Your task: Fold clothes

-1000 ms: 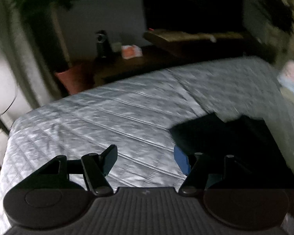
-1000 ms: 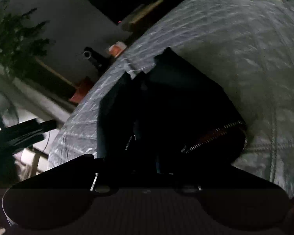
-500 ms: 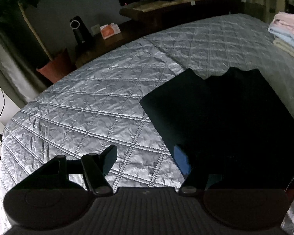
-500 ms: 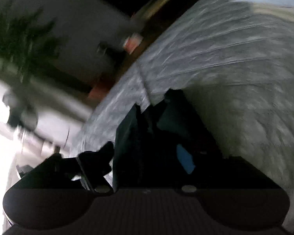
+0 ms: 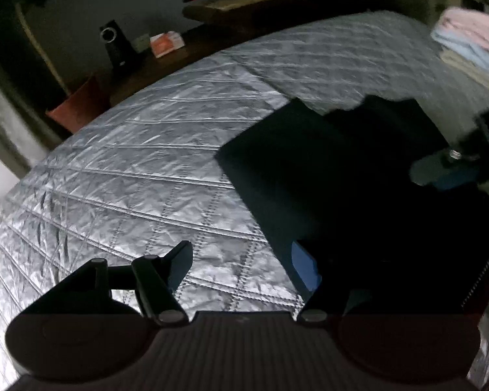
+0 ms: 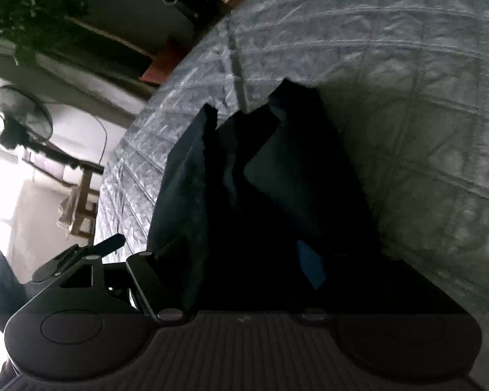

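Observation:
A dark folded garment (image 5: 326, 179) with a zipper along its near right edge lies flat on the silver quilted bed (image 5: 130, 169). My left gripper (image 5: 243, 257) hovers at the garment's near left corner, its jaws opening slightly with only quilt between them. The blue pad (image 5: 304, 267) sits over the garment's edge. In the right wrist view my right gripper (image 6: 231, 260) is open above the garment (image 6: 277, 169), not pressing on it. The right gripper's fingers (image 5: 453, 163) also show at the garment's right side in the left wrist view.
A stack of pink and pale blue folded clothes (image 5: 466, 36) rests at the bed's far right. Past the bed's far edge stand a speaker (image 5: 114, 45), an orange box (image 5: 166, 44) and a terracotta pot (image 5: 78, 107). A fan (image 6: 22, 114) and a wooden stool (image 6: 81, 208) stand beside the bed.
My right gripper opened, let go of the bunched garment and drew back over it. The garment now lies flat and folded. My left gripper sank toward the bed.

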Motion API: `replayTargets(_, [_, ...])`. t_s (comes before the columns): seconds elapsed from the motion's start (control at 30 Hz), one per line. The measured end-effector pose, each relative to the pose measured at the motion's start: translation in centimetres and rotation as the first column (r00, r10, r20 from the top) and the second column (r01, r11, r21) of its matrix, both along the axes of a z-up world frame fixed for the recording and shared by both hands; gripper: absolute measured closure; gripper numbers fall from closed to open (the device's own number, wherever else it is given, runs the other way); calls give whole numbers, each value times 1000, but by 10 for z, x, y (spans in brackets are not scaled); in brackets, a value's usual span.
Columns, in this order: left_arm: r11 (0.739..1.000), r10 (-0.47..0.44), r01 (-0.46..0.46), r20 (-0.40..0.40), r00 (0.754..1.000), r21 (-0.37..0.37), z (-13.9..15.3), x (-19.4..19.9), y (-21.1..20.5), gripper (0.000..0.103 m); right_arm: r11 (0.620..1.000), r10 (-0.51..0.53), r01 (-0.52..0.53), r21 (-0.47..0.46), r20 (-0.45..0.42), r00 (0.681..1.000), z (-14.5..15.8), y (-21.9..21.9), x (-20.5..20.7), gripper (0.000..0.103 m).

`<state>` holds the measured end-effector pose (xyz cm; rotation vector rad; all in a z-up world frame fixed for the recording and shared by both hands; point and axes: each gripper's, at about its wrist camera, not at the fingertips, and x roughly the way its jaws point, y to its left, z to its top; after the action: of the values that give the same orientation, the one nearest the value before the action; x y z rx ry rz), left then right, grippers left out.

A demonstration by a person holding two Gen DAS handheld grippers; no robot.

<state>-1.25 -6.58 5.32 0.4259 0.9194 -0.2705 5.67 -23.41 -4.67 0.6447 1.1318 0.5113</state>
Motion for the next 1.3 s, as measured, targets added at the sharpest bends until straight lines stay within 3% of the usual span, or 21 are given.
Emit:
replayTargets(0.1, [1000,2,-2,-8,1000,0,-2,1,-1,39,989,119,-114,-96,46,992,7,22,9,23])
replayTargets(0.17, [1000,-2,2,-11,1000,4,-2,1,0,39,974,177,-164,-157,68,982,11,34,14,36])
replayTargets(0.2, [1000,-7,7,-14,1000,7,-2,0,-1,39,966,203,-186,-181,77,976,12,40,16,45])
replayTargets(0.27, [1000,-11,12,-15,1000,11,-3,0,-1,39,949,252,-227,-218,93,963,15,49,19,84])
replayTargets(0.37, [1000,-2,2,-11,1000,0,1,0,4,39,941,281,-249,-229,121,952,24,55,14,88])
replayTargets(0.43, [1000,15,-15,-2,1000,-12,4,1,8,38,963,228,-202,-176,143,963,34,45,6,92])
replayTargets(0.53, [999,27,-27,13,1000,-26,8,0,10,37,989,128,-113,-95,164,978,46,22,-18,92])
replayTargets(0.7, [999,-9,11,37,999,-48,12,-6,-1,37,973,114,-78,-218,157,981,32,17,-54,90])
replayTargets(0.87, [997,-70,69,33,997,14,5,-11,-20,43,978,83,-56,-202,130,988,18,13,-49,76])
replayTargets(0.9, [996,-80,77,59,995,43,9,-13,-21,43,978,87,-59,-201,133,987,20,12,-48,75])
replayTargets(1.0, [998,-52,48,176,983,26,36,-20,-12,32,975,96,-65,-212,141,985,21,6,-43,70])
replayTargets(1.07, [997,-51,60,158,986,-50,41,-19,-7,32,973,96,-63,-221,143,985,19,4,-40,70])
replayTargets(1.1, [995,-83,90,136,987,-48,36,-20,-13,33,975,89,-57,-217,140,986,17,3,-37,70])
replayTargets(1.3, [972,-228,224,52,972,75,-1,-32,-51,36,977,87,-58,-207,133,987,11,3,-32,66])
